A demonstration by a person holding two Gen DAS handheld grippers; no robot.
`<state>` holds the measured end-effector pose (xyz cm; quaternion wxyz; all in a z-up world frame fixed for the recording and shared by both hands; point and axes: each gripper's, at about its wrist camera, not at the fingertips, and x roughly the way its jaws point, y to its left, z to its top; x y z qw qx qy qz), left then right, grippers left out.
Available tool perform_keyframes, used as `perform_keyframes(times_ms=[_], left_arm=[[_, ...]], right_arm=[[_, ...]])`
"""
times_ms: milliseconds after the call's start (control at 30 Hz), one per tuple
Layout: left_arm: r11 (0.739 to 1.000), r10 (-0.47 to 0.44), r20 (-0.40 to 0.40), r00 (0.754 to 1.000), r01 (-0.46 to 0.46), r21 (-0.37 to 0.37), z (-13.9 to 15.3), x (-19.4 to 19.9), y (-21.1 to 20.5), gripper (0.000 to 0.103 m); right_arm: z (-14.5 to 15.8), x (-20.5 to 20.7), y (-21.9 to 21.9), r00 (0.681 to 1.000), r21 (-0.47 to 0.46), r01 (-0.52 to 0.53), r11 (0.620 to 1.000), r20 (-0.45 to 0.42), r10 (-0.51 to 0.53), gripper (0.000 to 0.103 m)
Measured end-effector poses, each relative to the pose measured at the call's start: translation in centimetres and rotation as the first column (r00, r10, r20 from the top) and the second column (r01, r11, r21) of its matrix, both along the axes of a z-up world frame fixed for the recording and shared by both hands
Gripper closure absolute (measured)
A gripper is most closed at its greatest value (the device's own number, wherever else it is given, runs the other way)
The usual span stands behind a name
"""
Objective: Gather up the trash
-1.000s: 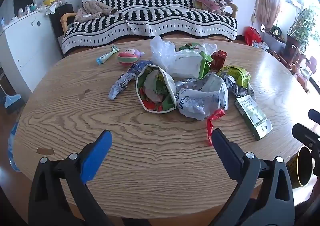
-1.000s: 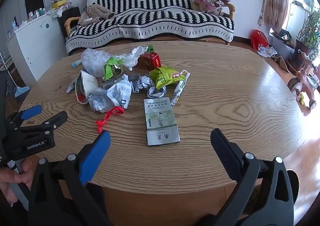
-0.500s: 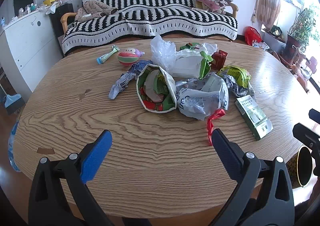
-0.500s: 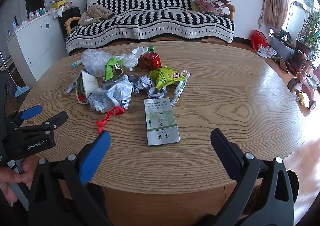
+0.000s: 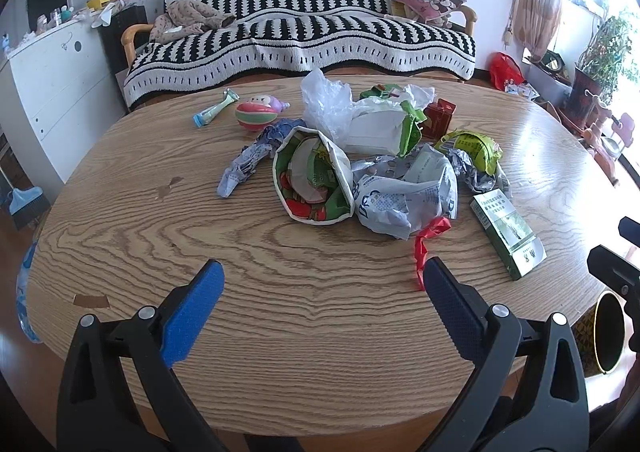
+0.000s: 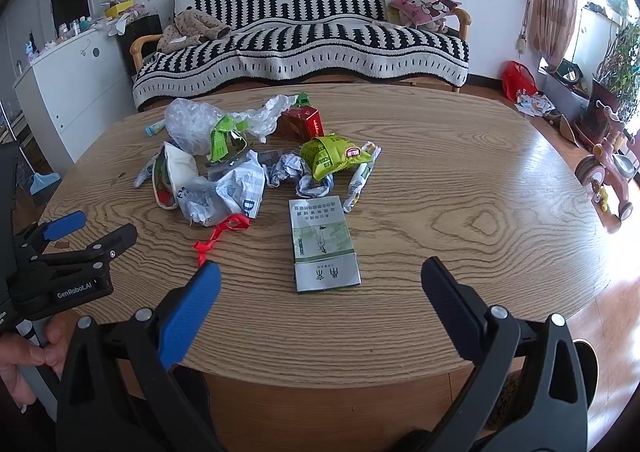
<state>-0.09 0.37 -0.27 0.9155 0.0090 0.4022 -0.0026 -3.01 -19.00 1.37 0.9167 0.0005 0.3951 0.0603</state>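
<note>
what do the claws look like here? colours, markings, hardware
Both claws are matte black plastic clamp frames with silver rivets. The left claw and right claw each have a bright blue pad on the left finger and a dark textured pad on the right. White "GenRobot.AI" lettering marks the left claw's side. No cables visible.

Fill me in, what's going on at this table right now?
A person holds two tools over a wooden table. Both the left tool and the right tool are open and empty. Nothing is picked up yet: the pile of wrappers, the red ribbon and the green-and-white box lie untouched on the table.
</note>
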Motion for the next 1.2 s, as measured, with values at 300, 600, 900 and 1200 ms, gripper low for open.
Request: perform_keyframes(times_ms=[300,600,900,1200], left_arm=[[1.000,-0.001,-0.002,1.000,0.001,0.002,0.0,0.0,-0.1,0.006],[1.000,-0.001,-0.004,1.000,0.001,0.003,-0.2,0.0,-0.1,0.006],[0.999,0.003,-0.026,1.000,-0.004,-0.040,-0.1,0.5,0.6,0.006],[0.988,0.001,-0.075,0.997,-0.013,-0.156,-0.5,4.8,2.3,0.006]], right_arm=[[0.0,0.0,0.0,1.000,0.001,-0.002,1.000,-0.001,0.002,0.006],[0.1,0.0,0.0,1.000,0.000,-0.002,1.000,0.000,0.002,0.006],[0.1,0.0,0.1,1.000,-0.002,-0.003,1.000,-0.005,0.003,0.006],[-2.5,3.0,1.0,0.998,-0.036,-0.031,0.999,-0.064,0.029,0.006]])
